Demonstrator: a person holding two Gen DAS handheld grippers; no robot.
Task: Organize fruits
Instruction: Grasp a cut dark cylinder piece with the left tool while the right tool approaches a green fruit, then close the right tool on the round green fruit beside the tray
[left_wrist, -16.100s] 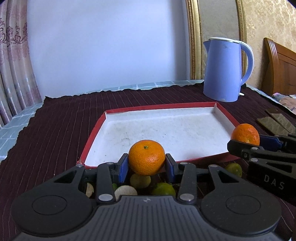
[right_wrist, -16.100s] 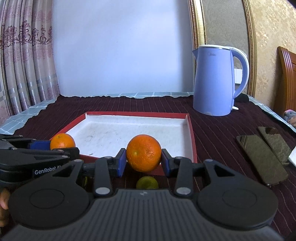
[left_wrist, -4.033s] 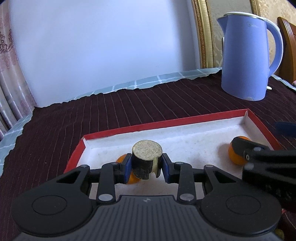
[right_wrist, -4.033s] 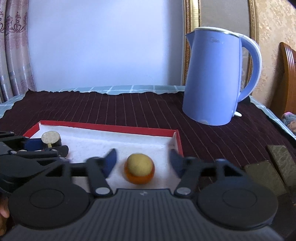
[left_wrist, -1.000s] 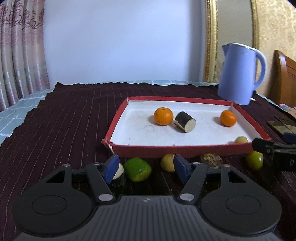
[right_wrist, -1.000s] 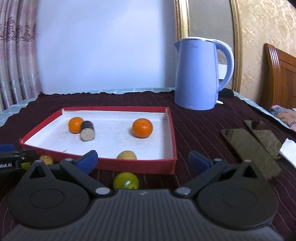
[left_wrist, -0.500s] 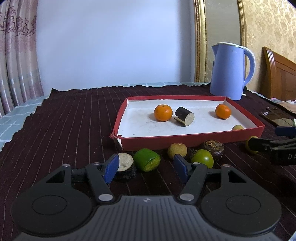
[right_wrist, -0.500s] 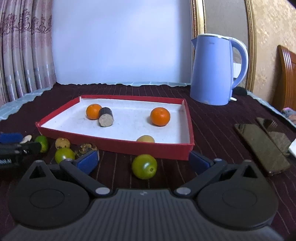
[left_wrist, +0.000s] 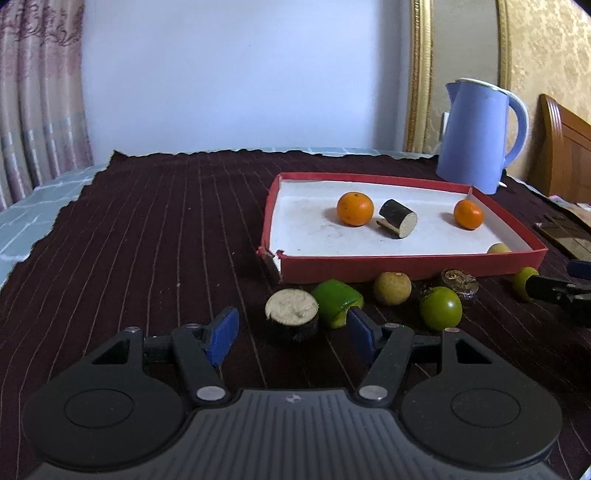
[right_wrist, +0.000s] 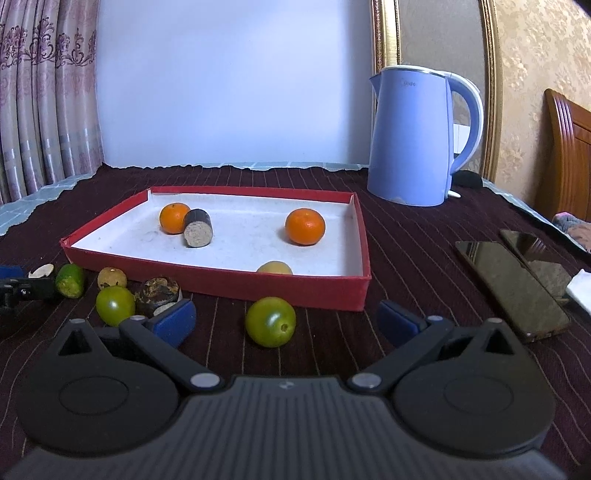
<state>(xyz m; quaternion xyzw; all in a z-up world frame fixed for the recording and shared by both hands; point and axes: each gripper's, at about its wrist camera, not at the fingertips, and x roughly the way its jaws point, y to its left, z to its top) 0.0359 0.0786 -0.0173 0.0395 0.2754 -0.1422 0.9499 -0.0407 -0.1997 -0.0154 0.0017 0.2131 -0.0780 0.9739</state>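
A red tray (left_wrist: 406, 264) with a white floor holds two oranges (left_wrist: 354, 208) (left_wrist: 468, 214), a dark cylinder piece (left_wrist: 398, 223) and a yellow fruit (right_wrist: 274, 267). Loose fruit lies on the cloth in front of it. My left gripper (left_wrist: 291, 334) is open, with a dark cut piece showing a pale top (left_wrist: 291, 314) between its fingers, untouched. A green cut piece (left_wrist: 336, 301) sits just behind the right pad. My right gripper (right_wrist: 287, 322) stands wide open around a round green fruit (right_wrist: 270, 322), pads clear of it.
Also before the tray are a yellow-brown fruit (left_wrist: 392, 288), another green fruit (left_wrist: 441, 313) and a brown piece (left_wrist: 460, 282). A blue kettle (right_wrist: 413, 136) stands behind the tray at the right. Two phones (right_wrist: 511, 288) lie on the dark striped cloth to the right.
My left gripper has slid left along the tray's front; the pale-topped dark piece now lies between its fingers instead of the green cut piece. The right gripper drew back slightly, still open.
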